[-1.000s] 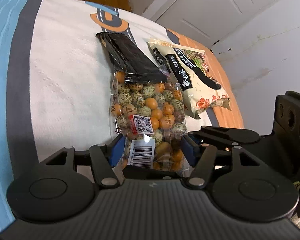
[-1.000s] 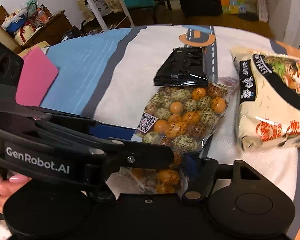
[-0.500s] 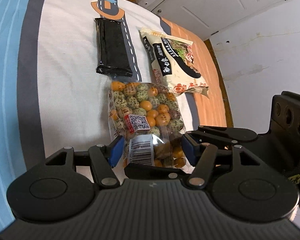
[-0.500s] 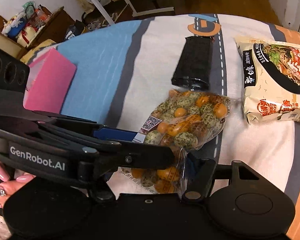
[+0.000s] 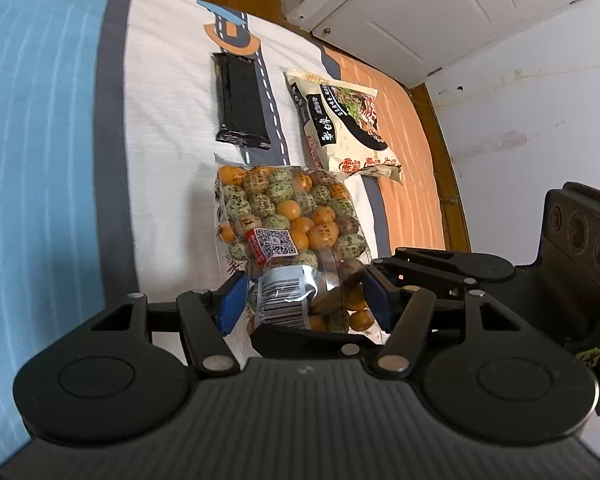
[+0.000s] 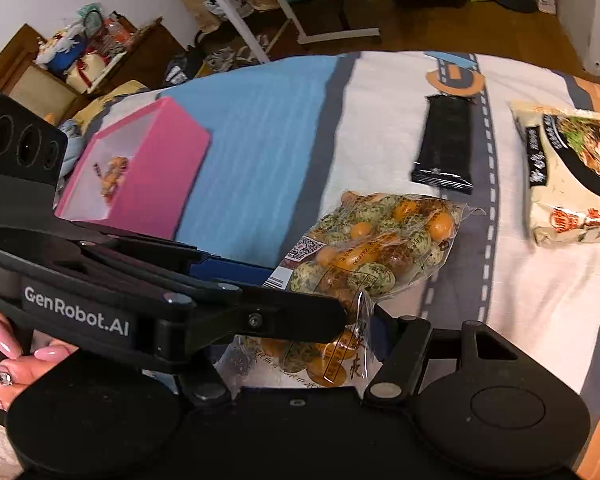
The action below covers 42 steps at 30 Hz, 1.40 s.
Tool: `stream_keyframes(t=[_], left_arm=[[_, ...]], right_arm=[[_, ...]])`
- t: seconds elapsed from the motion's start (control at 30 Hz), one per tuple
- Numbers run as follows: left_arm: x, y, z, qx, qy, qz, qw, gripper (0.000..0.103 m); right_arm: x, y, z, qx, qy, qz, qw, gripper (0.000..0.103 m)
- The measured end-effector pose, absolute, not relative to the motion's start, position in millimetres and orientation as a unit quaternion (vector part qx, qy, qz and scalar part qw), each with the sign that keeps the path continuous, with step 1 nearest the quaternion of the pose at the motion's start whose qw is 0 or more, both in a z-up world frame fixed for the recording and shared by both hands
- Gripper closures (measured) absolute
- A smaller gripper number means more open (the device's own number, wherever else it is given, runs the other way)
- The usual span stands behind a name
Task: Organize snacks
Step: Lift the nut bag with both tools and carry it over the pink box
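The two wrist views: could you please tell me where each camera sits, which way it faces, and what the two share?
Left wrist: rides the left gripper, looking down along its blue pads at the bed; no hand shows.
Right wrist: rides the right gripper, looking down toward the pink box and cluttered room; fingers show at lower left.
Shared: both clamp the clear candy bag, with the black packet and noodle bag beyond.

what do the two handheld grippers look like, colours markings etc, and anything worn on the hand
Both are matte black with round pivot discs, silver rivets and blue finger pads. The left gripper has a ribbed black body; seen from the right wrist, it reads GenRobot.AI in white beside three round holes. The hand wears pink nail polish and a gem ring.
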<state>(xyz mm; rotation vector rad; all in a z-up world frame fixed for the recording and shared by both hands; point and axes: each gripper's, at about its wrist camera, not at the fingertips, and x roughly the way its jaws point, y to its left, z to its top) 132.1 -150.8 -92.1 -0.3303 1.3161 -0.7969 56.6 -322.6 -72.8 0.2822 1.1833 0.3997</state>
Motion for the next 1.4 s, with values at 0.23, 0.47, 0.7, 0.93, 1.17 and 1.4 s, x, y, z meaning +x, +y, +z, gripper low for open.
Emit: stream_keyframes(t=[0.23, 0.47, 0.7, 0.93, 1.17, 1.4], left_arm=[[114, -110, -62, -0.142, 0.577, -0.346, 0.726, 0.042], [98, -57, -35, -0.153, 0.542, -0.327, 0.759, 0.042], [106, 9, -25, -0.187, 0.506, -0.297, 0.788, 0.042], [123, 77, -20, -0.203, 0.463, -0.264, 0.821, 0.042], [143, 141, -48, -0.263, 0.453, -0.215, 0.824, 0.038], [163, 163, -78, -0.280, 0.443, -0.168, 0.835, 0.037]], right_arm=[[42, -283, -47, 0.113, 0.533, 0.215, 0.810, 0.033], [38, -238, -25, 0.098, 0.503, 0.250, 0.822, 0.033], [59, -184, -15, 0.076, 0.470, 0.289, 0.831, 0.034], [87, -124, -10, 0.041, 0.425, 0.338, 0.839, 0.034], [121, -72, -27, 0.014, 0.403, 0.375, 0.834, 0.038], [155, -42, -55, 0.006, 0.403, 0.412, 0.817, 0.039]])
